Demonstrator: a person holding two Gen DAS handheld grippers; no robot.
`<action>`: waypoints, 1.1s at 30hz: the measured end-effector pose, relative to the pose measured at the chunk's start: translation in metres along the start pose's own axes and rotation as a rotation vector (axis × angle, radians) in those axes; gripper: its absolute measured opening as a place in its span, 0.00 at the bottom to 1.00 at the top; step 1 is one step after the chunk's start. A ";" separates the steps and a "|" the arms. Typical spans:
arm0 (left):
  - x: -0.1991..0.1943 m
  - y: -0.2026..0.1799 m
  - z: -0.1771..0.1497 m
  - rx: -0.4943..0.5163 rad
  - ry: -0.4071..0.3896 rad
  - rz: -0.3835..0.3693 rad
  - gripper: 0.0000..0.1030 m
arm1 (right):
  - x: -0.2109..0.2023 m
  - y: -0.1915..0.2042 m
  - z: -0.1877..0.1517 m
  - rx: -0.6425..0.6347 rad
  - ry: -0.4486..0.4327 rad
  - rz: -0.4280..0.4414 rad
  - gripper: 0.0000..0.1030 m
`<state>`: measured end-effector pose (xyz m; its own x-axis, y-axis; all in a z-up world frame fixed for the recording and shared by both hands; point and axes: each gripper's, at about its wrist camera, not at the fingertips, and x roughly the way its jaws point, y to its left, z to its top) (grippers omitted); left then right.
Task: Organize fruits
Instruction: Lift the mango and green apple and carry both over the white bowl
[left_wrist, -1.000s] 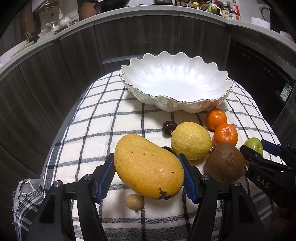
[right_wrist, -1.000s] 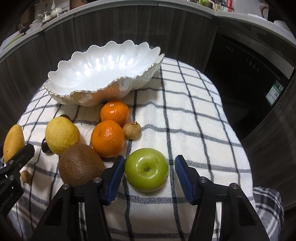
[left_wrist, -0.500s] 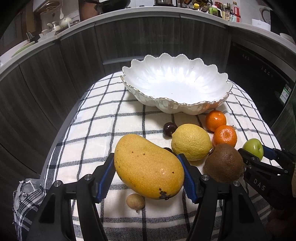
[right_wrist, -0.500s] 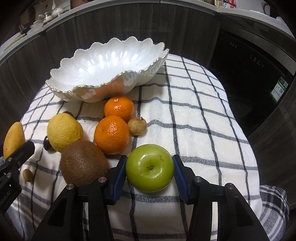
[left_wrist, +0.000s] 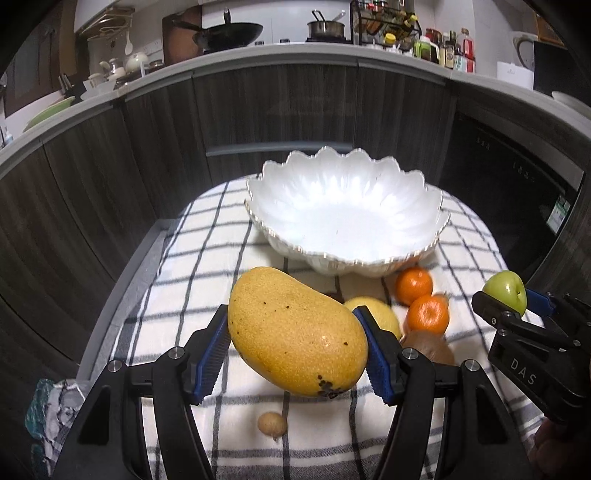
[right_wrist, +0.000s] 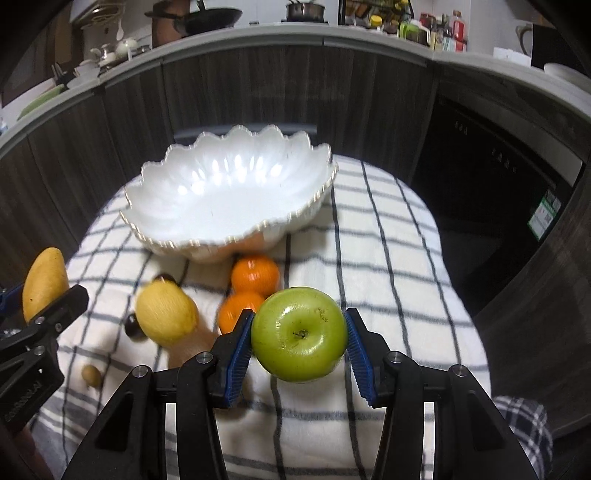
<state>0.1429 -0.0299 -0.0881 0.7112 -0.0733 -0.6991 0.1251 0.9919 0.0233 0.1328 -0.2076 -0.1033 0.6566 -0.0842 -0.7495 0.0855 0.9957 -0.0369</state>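
My left gripper (left_wrist: 295, 347) is shut on a big yellow mango (left_wrist: 295, 332), held above the checked cloth (left_wrist: 207, 258). My right gripper (right_wrist: 298, 345) is shut on a green apple (right_wrist: 299, 334), also lifted off the cloth. The white scalloped bowl (left_wrist: 347, 214) stands empty at the far end of the table. Below lie a lemon (right_wrist: 166, 317), two oranges (right_wrist: 255, 275), a brown kiwi (left_wrist: 430, 349), a dark plum (right_wrist: 133, 326) and a small tan fruit (left_wrist: 272, 424). The apple (left_wrist: 506, 295) shows at the right of the left wrist view, the mango (right_wrist: 44, 284) at the left of the right wrist view.
Dark wood cabinet fronts curve around the table, with a counter (left_wrist: 295, 51) of pans, bottles and dishes above. A black appliance (right_wrist: 491, 177) stands at the right. A crumpled cloth (left_wrist: 48, 417) hangs at the table's left corner.
The right gripper closed on the apple, then both grippers rose, lifting the mango and the apple off the cloth. The fruits below now look smaller and farther.
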 end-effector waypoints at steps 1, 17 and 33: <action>-0.002 0.001 0.005 -0.001 -0.011 -0.002 0.63 | -0.002 0.001 0.004 -0.003 -0.011 0.000 0.48; 0.006 0.005 0.059 0.005 -0.072 -0.015 0.63 | 0.001 0.009 0.068 -0.036 -0.089 0.049 0.48; 0.073 0.004 0.092 0.048 -0.041 -0.068 0.63 | 0.067 0.020 0.105 -0.061 -0.038 0.070 0.48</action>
<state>0.2593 -0.0410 -0.0732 0.7275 -0.1457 -0.6705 0.2067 0.9783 0.0116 0.2574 -0.1980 -0.0847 0.6874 -0.0149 -0.7261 -0.0061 0.9996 -0.0263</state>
